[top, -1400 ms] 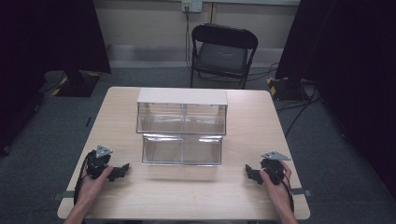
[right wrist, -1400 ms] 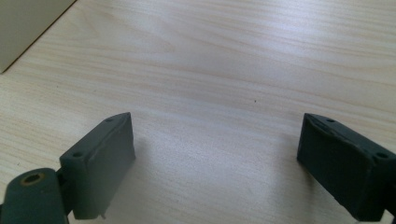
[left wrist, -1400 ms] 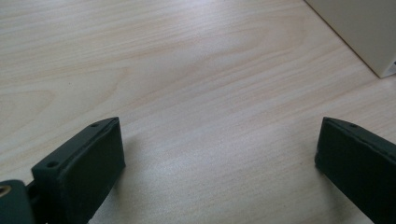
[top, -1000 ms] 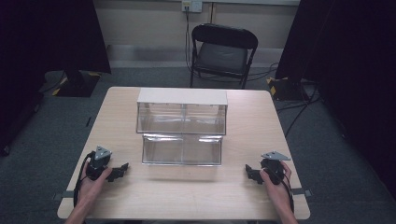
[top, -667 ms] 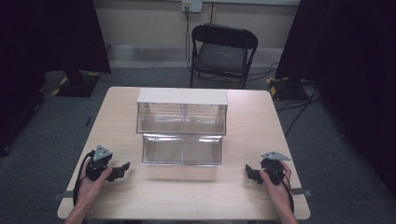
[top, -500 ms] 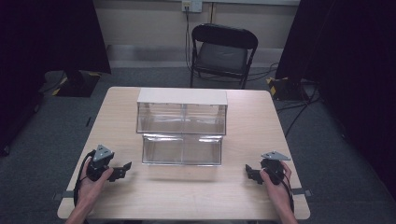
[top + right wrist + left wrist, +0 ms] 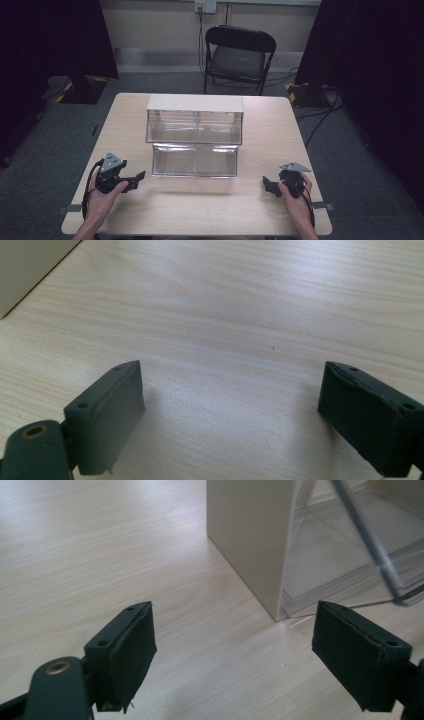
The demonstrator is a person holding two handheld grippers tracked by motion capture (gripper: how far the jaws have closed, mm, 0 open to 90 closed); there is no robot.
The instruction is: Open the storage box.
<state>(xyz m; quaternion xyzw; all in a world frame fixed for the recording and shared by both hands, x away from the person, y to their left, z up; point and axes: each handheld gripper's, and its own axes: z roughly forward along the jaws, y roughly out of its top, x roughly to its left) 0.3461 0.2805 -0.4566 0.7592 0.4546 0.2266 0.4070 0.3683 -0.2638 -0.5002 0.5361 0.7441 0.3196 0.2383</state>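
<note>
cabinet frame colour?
Cream frame, clear drawers; best in the high view.

A light wooden desk [image 7: 270,210] carries one thing: a clear plastic drawer cabinet [image 7: 195,125] with a cream top, standing at the middle. Its lower drawer [image 7: 195,160] is pulled out toward the near edge, in front of the cabinet.
</note>
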